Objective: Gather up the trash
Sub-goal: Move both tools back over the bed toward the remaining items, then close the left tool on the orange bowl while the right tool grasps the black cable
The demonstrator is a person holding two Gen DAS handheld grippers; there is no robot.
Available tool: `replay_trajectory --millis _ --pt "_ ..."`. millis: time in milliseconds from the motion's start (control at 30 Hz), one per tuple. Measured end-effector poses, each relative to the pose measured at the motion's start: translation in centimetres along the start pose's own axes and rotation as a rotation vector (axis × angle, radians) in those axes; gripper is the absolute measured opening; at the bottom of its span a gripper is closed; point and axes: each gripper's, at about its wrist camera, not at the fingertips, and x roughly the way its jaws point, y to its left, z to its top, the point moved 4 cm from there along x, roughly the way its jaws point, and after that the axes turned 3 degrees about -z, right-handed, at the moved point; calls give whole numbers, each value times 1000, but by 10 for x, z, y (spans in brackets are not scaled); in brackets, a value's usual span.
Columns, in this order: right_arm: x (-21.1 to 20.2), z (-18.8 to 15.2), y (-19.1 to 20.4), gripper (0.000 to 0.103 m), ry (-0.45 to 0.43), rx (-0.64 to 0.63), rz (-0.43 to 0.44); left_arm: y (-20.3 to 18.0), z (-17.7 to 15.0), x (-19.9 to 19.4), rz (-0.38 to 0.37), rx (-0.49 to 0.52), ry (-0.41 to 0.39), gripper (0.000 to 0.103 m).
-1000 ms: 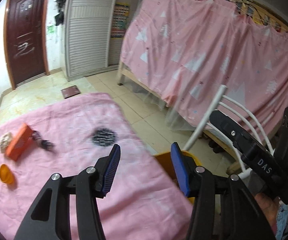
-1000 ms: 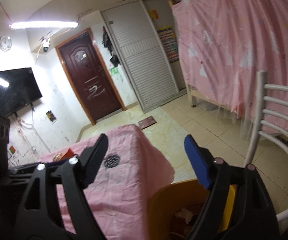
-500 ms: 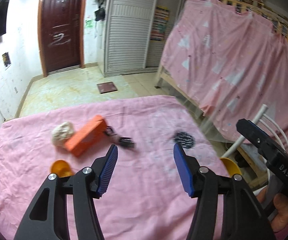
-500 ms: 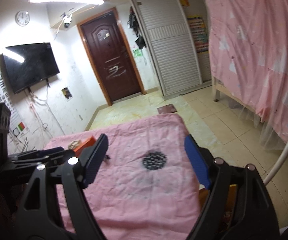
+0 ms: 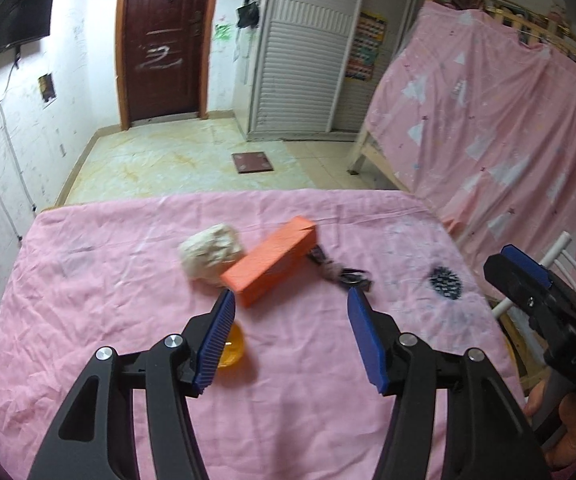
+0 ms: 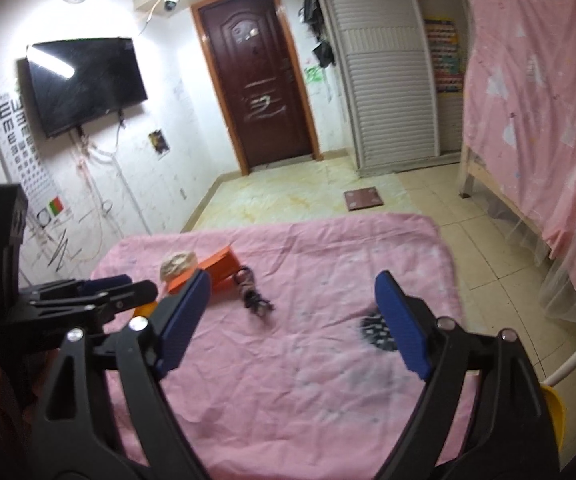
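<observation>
On the pink-covered table (image 5: 88,280) lie an orange box (image 5: 274,265), a crumpled whitish paper ball (image 5: 211,252) to its left, a small orange cup (image 5: 232,347) and a dark tangled cord (image 5: 342,274) right of the box. My left gripper (image 5: 290,340) is open and empty, hovering just short of the box. My right gripper (image 6: 288,316) is open and empty over the table's right half; the box (image 6: 220,266), paper ball (image 6: 178,264) and cord (image 6: 252,292) show ahead of it. The yellow trash bin's rim (image 6: 554,412) peeks at the right edge.
A dark printed spot (image 5: 444,282) marks the cloth near the right edge. A white metal chair (image 5: 560,252) stands right of the table. A pink-curtained bed (image 5: 508,120) is beyond it. A door (image 6: 260,96) and tiled floor lie ahead.
Both grippers have swung left from the yellow bin beside the table to face the table top. The box, paper ball and cord have come toward the centre of both views.
</observation>
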Motion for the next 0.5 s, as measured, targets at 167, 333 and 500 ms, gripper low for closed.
replay_trajectory --millis 167,333,500 --pt "32 -5 17 81 76 -43 32 22 -5 11 40 -25 35 52" --pt "57 -8 29 81 136 -91 36 35 -9 21 60 -34 69 52" --pt "76 -10 37 81 184 -136 35 44 -12 32 82 -42 102 52"
